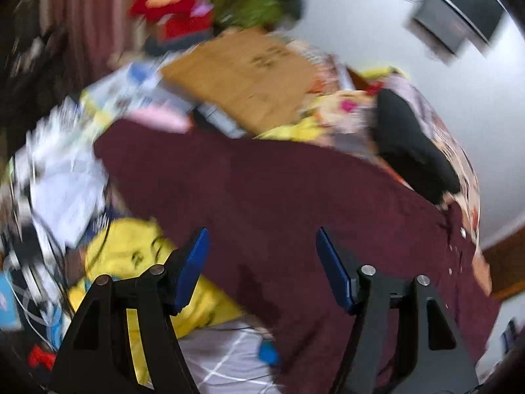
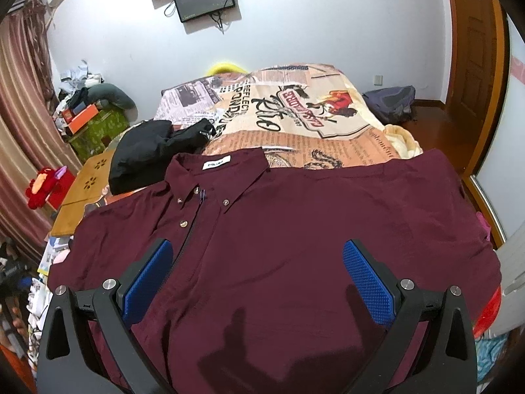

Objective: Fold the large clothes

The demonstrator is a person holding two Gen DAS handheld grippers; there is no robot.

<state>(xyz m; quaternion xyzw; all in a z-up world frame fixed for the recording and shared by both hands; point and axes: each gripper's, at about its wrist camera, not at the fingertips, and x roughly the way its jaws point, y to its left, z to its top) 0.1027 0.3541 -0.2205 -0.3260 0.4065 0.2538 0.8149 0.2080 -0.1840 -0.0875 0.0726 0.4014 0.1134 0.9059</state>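
Here, maroon shirt lies flat on bed | left gripper, right gripper spread, empty above shirt | pinch one layer near its collar, fold evenly.

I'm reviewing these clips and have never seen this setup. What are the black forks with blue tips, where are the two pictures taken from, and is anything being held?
No robot here: a person carries a two-finger tool in each hand, and a fisheye camera on each looks forward along its fingers. The blurred picture comes from the left tool, the sharp one from the right tool. The blue parts are grip pads.

Both look down at a maroon button-up shirt spread front up on a bed, collar away from the camera. Beyond it lie a black garment and a newspaper-print blanket. A wooden board and clutter sit at the bedside.

Both tools are open above the shirt, holding nothing.
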